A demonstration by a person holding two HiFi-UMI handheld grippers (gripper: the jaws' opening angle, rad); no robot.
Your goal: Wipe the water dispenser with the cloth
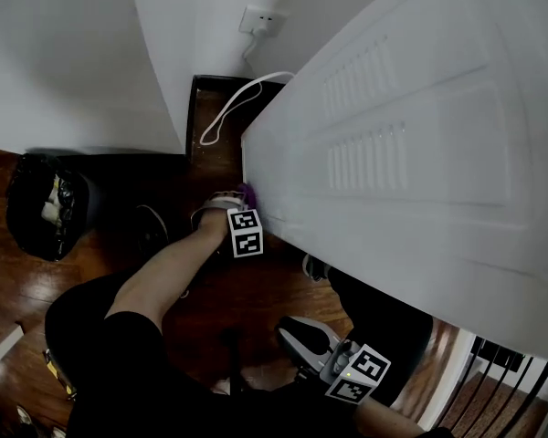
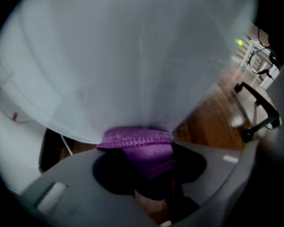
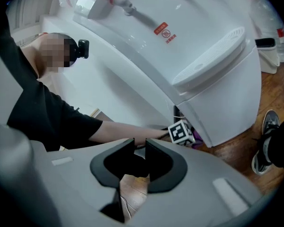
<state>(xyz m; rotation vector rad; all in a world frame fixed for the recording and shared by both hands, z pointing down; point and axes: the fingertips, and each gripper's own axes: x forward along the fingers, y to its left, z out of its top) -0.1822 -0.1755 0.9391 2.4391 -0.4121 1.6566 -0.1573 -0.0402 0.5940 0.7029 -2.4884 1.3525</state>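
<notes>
The white water dispenser (image 1: 411, 144) fills the right of the head view and stands tilted in the right gripper view (image 3: 194, 56). My left gripper (image 1: 236, 199) is shut on a purple cloth (image 1: 249, 192) and holds it against the dispenser's lower corner, close to the floor. In the left gripper view the folded cloth (image 2: 137, 143) sits between the jaws, its stitched edge pressed on the white panel (image 2: 132, 56). My right gripper (image 1: 290, 331) hangs low and away from the dispenser. Its jaws (image 3: 140, 148) stand a narrow slit apart with nothing between them.
A black bin (image 1: 50, 203) with a bag stands at the left on the dark wooden floor. A white cable (image 1: 233, 108) runs from a wall socket (image 1: 260, 18) behind the dispenser. A shoe (image 3: 265, 141) is by the dispenser's base. Water bottles (image 3: 270, 8) stand beyond it.
</notes>
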